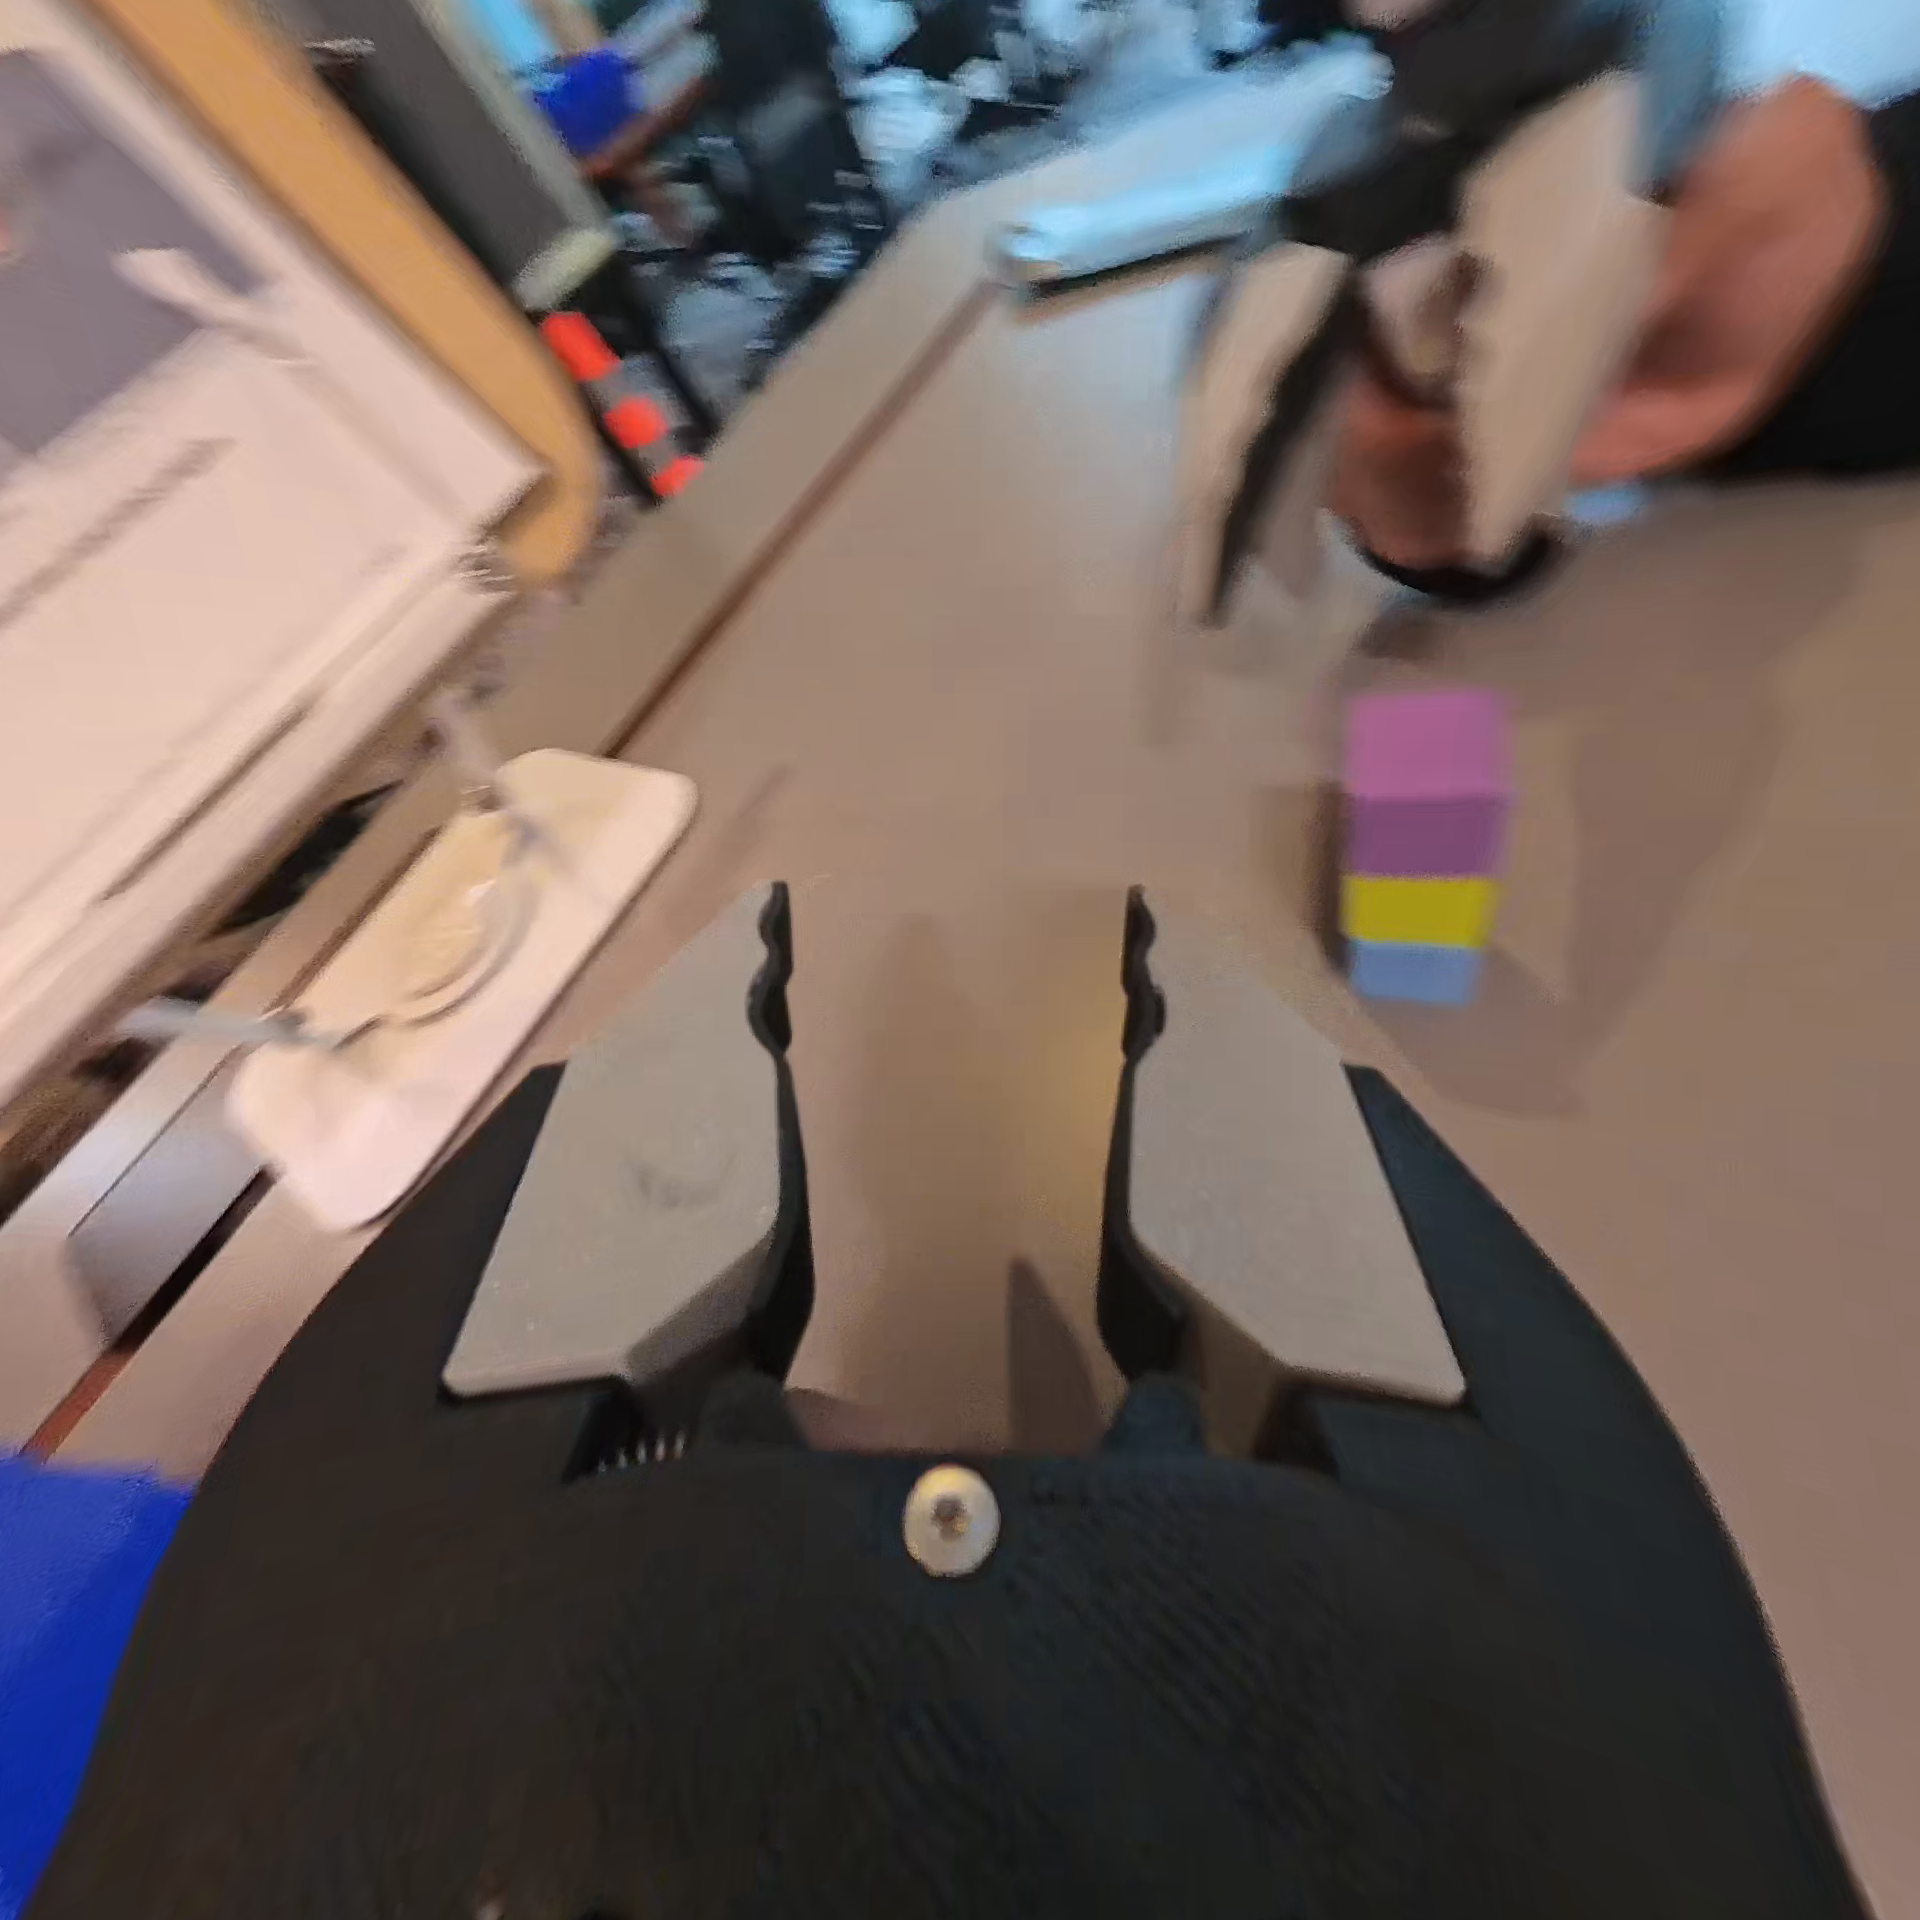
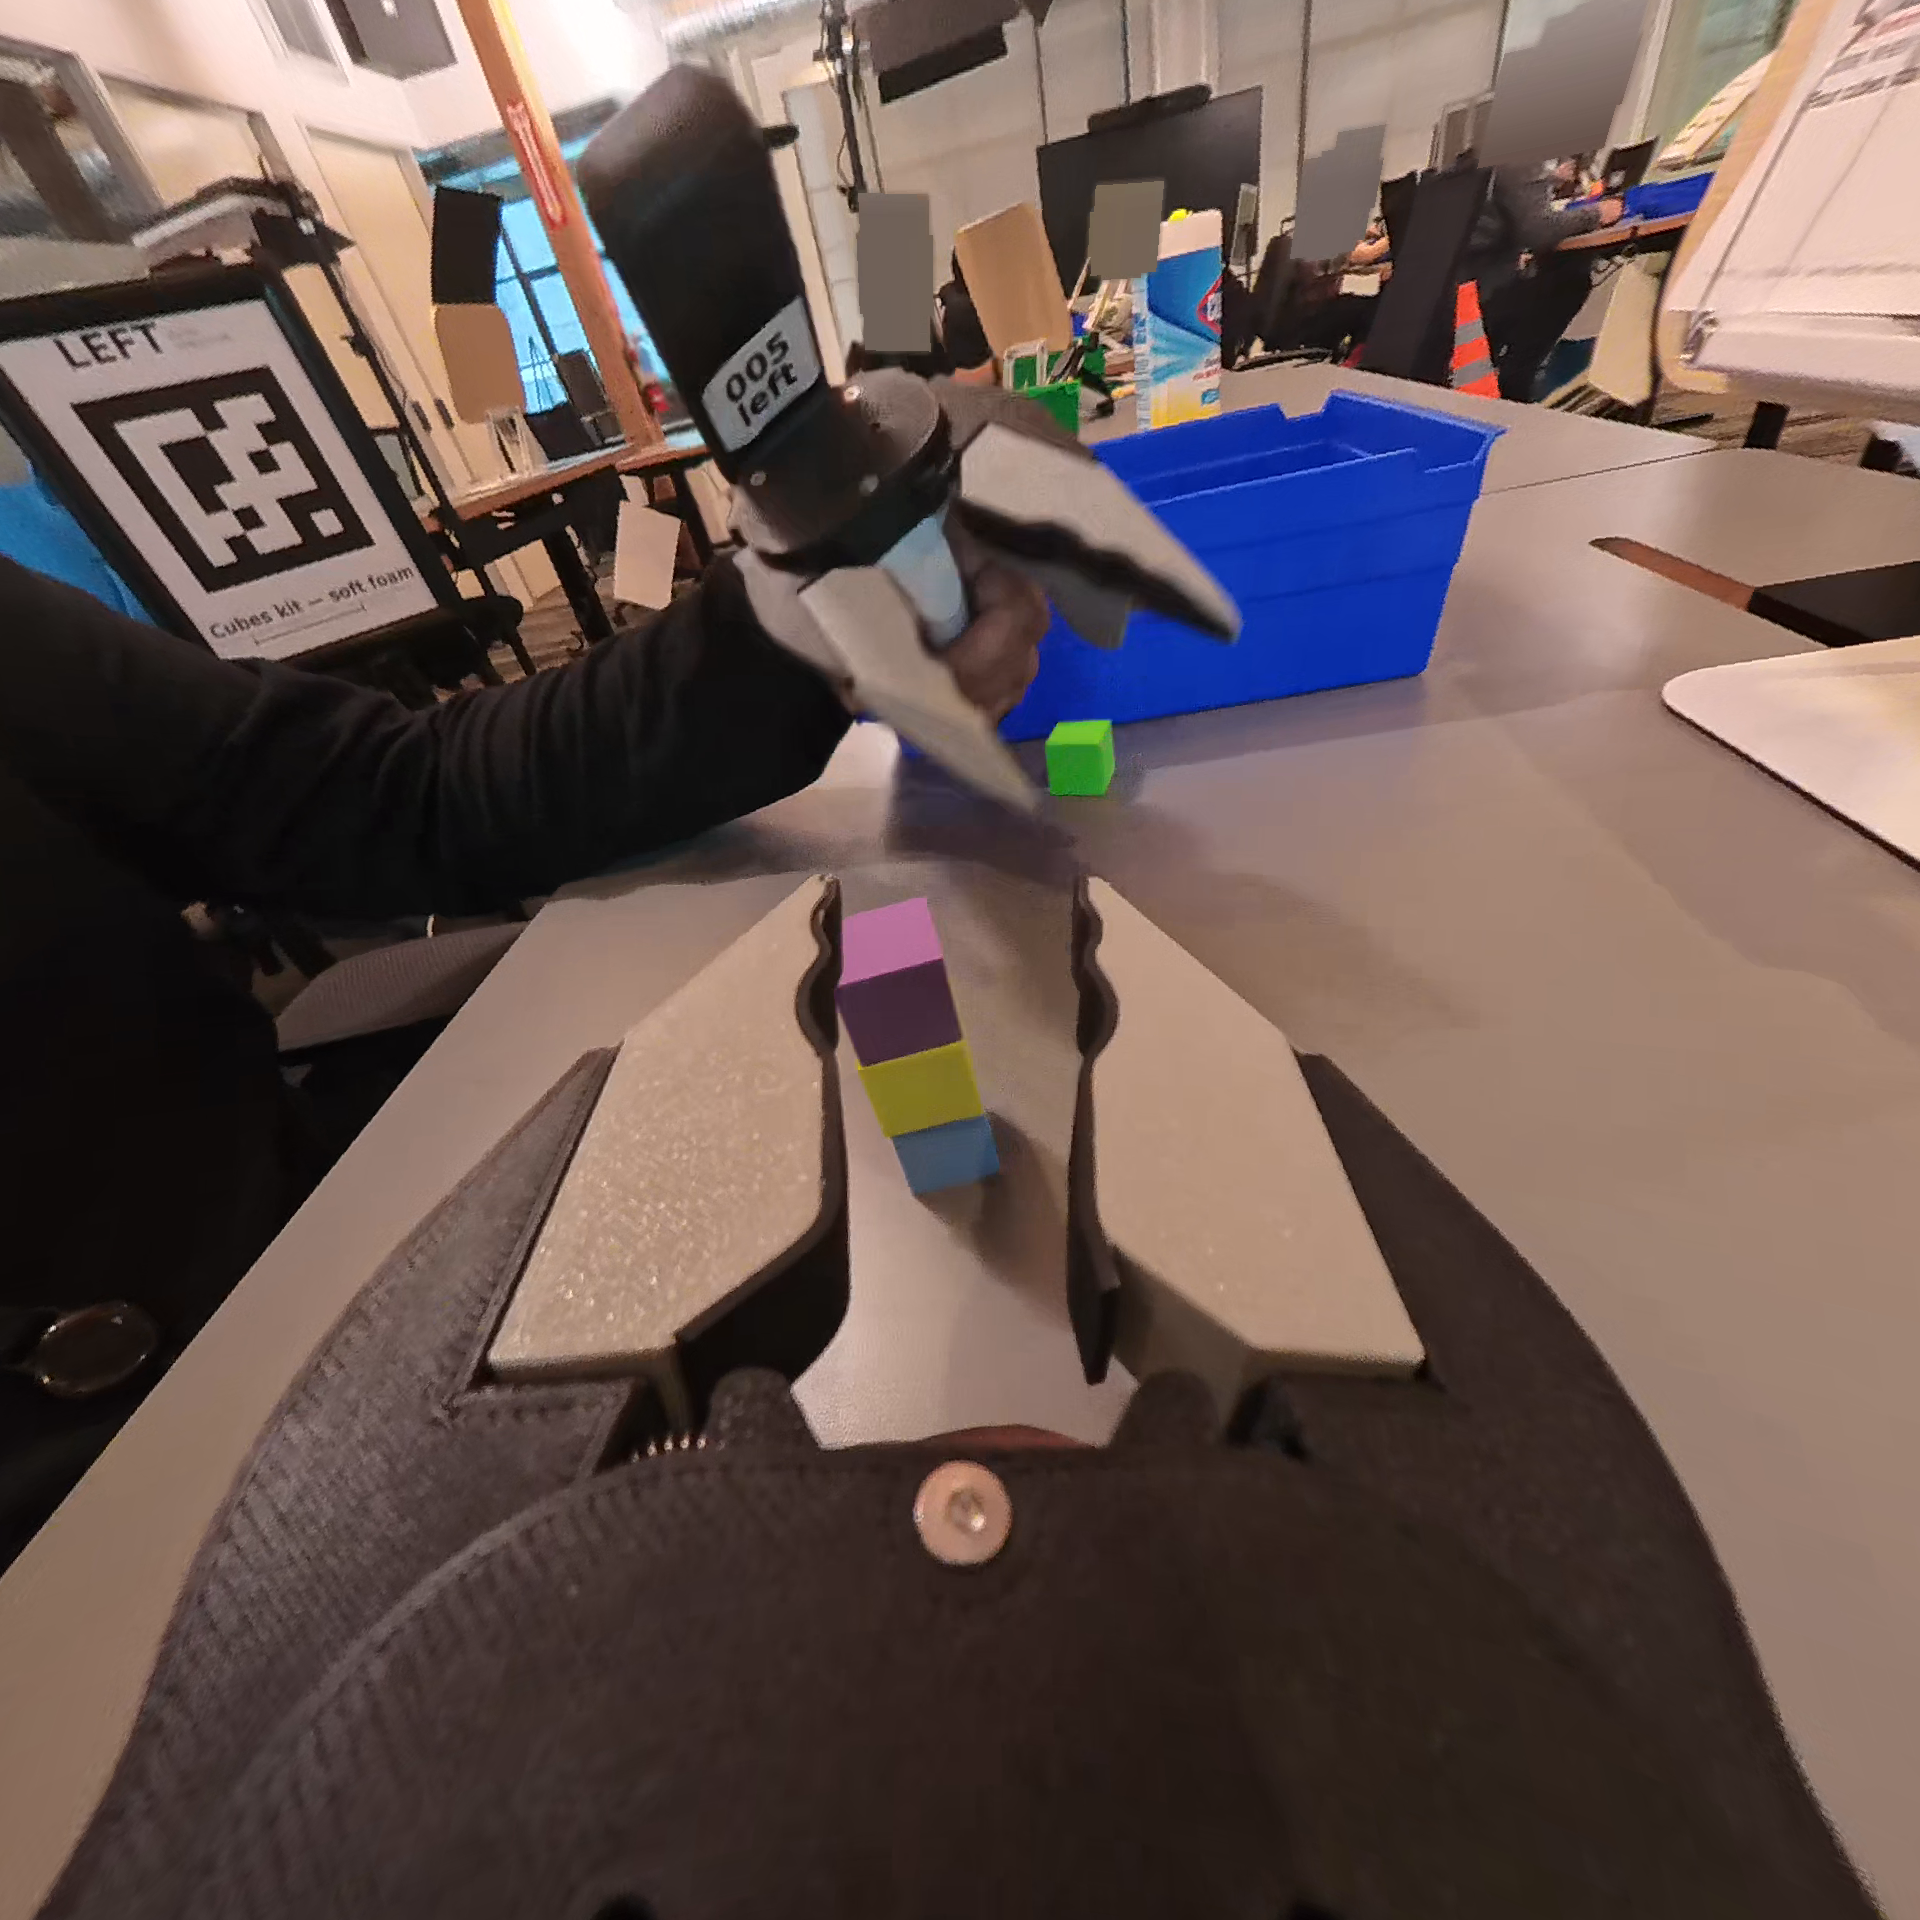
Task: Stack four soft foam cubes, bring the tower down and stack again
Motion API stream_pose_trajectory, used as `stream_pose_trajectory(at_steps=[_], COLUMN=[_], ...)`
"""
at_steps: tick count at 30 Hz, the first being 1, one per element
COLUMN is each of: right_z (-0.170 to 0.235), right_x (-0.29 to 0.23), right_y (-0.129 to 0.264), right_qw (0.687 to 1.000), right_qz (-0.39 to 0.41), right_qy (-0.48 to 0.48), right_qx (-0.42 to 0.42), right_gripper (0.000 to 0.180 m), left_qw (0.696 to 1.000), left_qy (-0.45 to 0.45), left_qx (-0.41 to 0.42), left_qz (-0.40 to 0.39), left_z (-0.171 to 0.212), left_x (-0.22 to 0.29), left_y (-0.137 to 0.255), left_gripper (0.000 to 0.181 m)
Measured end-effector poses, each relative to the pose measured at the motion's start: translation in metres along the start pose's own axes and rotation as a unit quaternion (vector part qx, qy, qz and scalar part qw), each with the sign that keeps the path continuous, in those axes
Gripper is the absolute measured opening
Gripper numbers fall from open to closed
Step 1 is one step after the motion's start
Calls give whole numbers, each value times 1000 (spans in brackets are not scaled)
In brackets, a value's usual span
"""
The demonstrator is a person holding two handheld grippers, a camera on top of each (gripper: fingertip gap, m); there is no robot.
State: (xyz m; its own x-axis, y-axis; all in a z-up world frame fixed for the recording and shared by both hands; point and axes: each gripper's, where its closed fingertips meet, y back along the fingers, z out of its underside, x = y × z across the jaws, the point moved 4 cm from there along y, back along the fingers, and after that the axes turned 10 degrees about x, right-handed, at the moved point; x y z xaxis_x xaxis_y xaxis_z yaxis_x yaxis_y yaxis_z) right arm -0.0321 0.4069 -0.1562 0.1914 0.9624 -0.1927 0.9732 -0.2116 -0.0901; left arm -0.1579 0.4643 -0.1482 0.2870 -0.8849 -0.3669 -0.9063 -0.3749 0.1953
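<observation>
A tower of three foam cubes stands on the grey table (image 2: 1455,987): purple cube (image 2: 896,1013) on top, yellow cube (image 2: 920,1086) in the middle, blue cube (image 2: 945,1151) at the bottom. In the right wrist view the tower shows between the fingers of my right gripper (image 2: 956,904), which is open and empty above it. A green cube (image 2: 1078,756) lies alone by the blue bin. My left gripper (image 1: 956,914) is open and empty, left of the tower (image 1: 1421,847). It also shows in the right wrist view (image 2: 1127,717), raised near the green cube. The right gripper (image 1: 1361,582) shows blurred above the tower.
A blue bin (image 2: 1299,582) stands behind the green cube. A white tray (image 2: 1808,727) lies at the right edge; it also shows in the left wrist view (image 1: 582,831) with a clear object on it. A marker sign (image 2: 208,468) stands at the left.
</observation>
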Motion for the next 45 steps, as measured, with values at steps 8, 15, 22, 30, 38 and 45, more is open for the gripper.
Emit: stream_pose_trajectory(at_steps=[8,15,22,30,38,45], right_z=[1,2,2,2,2,3], right_x=[1,1,0,0,-1,-3], right_y=[-1,-1,-2,-2,-2,-4], right_qw=[1000,1000,1000,1000,1000,1000], right_qz=[0,-3,-7,-9,-11,-17], right_qy=[-2,-6,-7,-12,-14,-16], right_qx=[-4,-6,-8,-9,-7,-11], right_gripper=[42,43,43,43,43,43], left_qw=[978,960,971,968,968,907], left_qy=[107,140,64,55,14,-107], left_qx=[-19,-24,-56,-190,-245,-395], left_qz=[-178,-243,-223,-155,-55,102], left_z=[8,15,5,27,25,49], left_x=[-60,-79,-66,-42,-25,-18], left_y=[17,27,28,42,48,65], left_gripper=[61,63,60,62,59,66])
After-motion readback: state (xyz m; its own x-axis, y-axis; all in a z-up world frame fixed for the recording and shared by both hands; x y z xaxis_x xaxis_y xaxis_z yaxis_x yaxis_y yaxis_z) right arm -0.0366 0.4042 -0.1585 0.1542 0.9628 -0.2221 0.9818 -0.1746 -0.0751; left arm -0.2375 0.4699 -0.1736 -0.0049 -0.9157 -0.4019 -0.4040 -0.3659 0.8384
